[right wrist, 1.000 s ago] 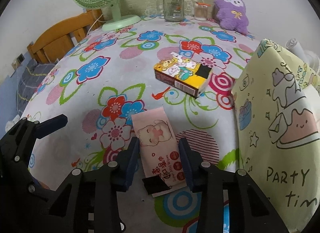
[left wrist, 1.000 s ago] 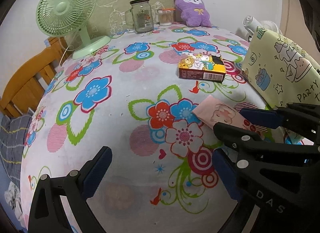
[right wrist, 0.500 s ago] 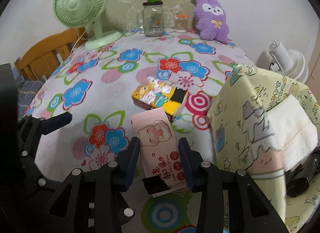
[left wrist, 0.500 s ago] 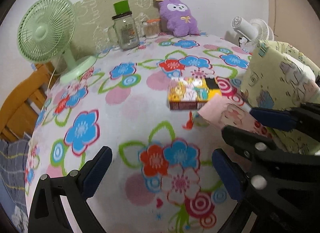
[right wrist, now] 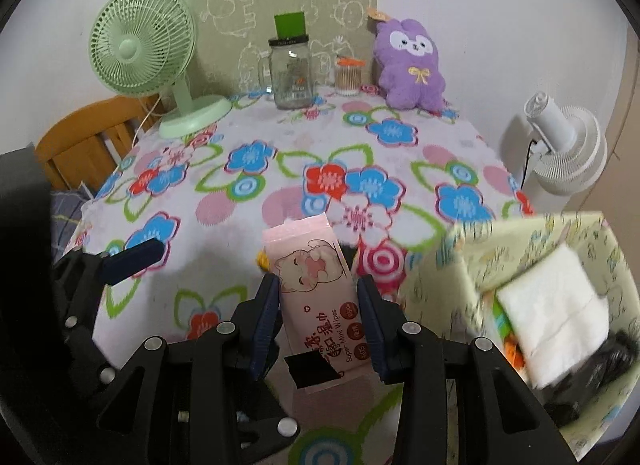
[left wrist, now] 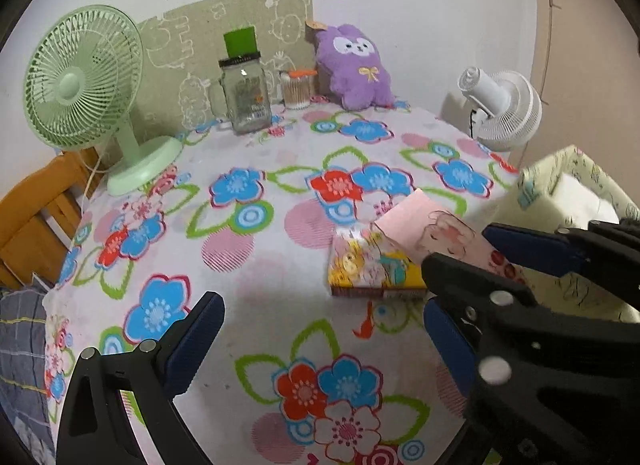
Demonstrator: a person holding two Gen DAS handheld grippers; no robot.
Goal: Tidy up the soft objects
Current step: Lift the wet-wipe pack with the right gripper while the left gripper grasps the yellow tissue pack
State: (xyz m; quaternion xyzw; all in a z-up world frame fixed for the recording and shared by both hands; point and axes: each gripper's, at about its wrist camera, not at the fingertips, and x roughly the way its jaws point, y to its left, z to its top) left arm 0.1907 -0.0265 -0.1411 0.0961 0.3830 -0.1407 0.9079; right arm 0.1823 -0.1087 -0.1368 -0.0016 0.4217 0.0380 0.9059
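Observation:
My right gripper [right wrist: 318, 321] is shut on a pink pack of wet wipes [right wrist: 316, 285] and holds it in the air above the flowered table. The pack also shows in the left wrist view [left wrist: 432, 233], over a yellow cartoon box [left wrist: 372, 265]. A pale yellow fabric bin [right wrist: 452, 265] stands to the right, with a white cloth [right wrist: 556, 313] inside. My left gripper [left wrist: 320, 341] is open and empty, above the table's near side. A purple plush toy [right wrist: 412, 65] sits at the back.
A green fan [left wrist: 84, 85], a glass jar [left wrist: 244, 101] and a small cup of cotton swabs [left wrist: 298, 89] stand along the back. A white fan [left wrist: 504, 109] stands beyond the right edge. A wooden chair [left wrist: 36, 217] is at the left.
My right gripper has lifted the wipes pack off the table and carried it up, nearer the bin. Both cameras have risen and now look farther across the table.

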